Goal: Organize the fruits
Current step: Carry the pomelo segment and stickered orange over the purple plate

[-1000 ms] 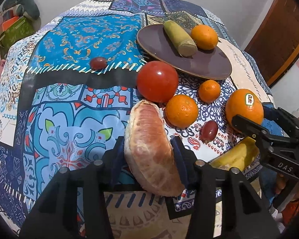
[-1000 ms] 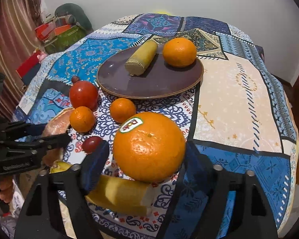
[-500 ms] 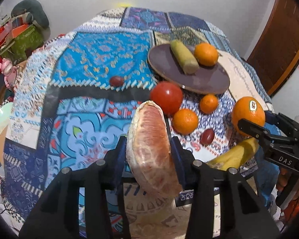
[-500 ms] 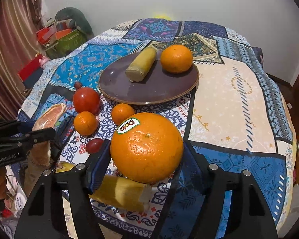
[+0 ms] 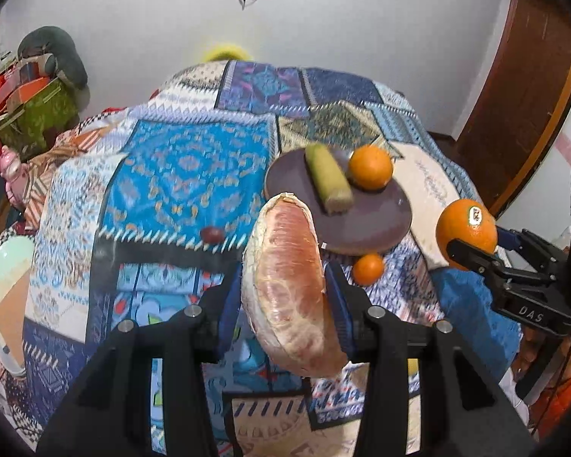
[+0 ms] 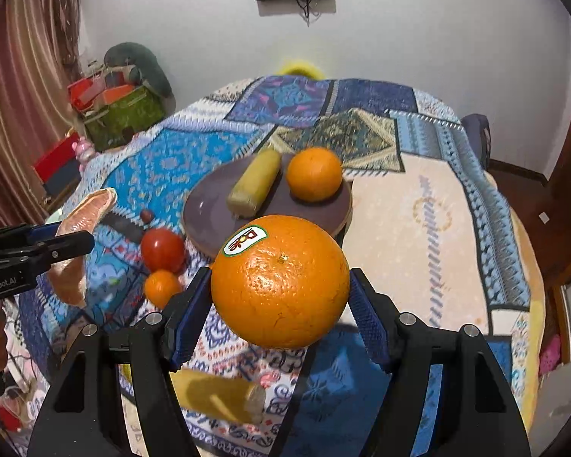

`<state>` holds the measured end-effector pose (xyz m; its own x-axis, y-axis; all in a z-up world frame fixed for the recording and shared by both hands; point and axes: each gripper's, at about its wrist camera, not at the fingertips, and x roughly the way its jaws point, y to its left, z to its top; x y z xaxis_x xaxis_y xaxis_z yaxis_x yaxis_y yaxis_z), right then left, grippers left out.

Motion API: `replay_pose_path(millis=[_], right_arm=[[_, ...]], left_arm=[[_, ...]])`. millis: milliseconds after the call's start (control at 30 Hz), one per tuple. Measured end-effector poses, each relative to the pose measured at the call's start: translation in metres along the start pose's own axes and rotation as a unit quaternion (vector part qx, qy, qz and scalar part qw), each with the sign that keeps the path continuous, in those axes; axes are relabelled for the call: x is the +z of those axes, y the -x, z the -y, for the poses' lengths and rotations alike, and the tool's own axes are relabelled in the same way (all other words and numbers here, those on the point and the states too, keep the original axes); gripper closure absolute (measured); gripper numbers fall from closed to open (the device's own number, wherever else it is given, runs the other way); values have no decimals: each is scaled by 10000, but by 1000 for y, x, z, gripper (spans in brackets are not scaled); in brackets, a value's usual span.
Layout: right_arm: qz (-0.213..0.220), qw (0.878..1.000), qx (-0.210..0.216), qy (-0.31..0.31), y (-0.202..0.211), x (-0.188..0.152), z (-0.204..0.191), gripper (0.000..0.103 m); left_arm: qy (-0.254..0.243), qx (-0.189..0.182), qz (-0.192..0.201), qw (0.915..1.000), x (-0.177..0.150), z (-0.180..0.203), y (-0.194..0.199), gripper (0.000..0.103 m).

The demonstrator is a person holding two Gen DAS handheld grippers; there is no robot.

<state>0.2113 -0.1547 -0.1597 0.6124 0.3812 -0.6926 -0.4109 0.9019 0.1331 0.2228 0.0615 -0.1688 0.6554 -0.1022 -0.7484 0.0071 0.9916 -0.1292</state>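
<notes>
My left gripper (image 5: 285,304) is shut on a peeled pink grapefruit segment (image 5: 291,285) and holds it well above the patterned tablecloth. My right gripper (image 6: 281,304) is shut on a large stickered orange (image 6: 279,282), also lifted; it shows in the left wrist view (image 5: 466,228). The segment shows in the right wrist view (image 6: 82,224). A brown plate (image 6: 209,221) further back holds a banana piece (image 6: 255,182) and an orange (image 6: 314,173).
On the cloth near the plate lie a tomato (image 6: 163,249), a small orange (image 6: 161,285), a dark grape (image 6: 145,214) and a banana piece (image 6: 217,396) under my right gripper. Another small orange (image 5: 368,269) lies by the plate's rim. Boxes (image 6: 114,110) stand beyond the table, left.
Both grippers have risen with their fruit, and the table and plate now look farther below. The grips have not changed.
</notes>
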Motion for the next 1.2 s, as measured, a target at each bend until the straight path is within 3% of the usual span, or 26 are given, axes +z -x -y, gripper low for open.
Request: replay_pose_path(millis=[233,533,1200], right_arm=[[188,9998,-20,-39,-2,21,5,36],[376,9993,-10,23,-14,44,9,36],[56,10000,61,-30,-77,50,20,36]], left_arm=[[-104,-53,245,9996,30,8,-3,60],[-134,-129,282,9994,56,9,-30,60],[-285,-118,-5,9995,80,6,-107,60]])
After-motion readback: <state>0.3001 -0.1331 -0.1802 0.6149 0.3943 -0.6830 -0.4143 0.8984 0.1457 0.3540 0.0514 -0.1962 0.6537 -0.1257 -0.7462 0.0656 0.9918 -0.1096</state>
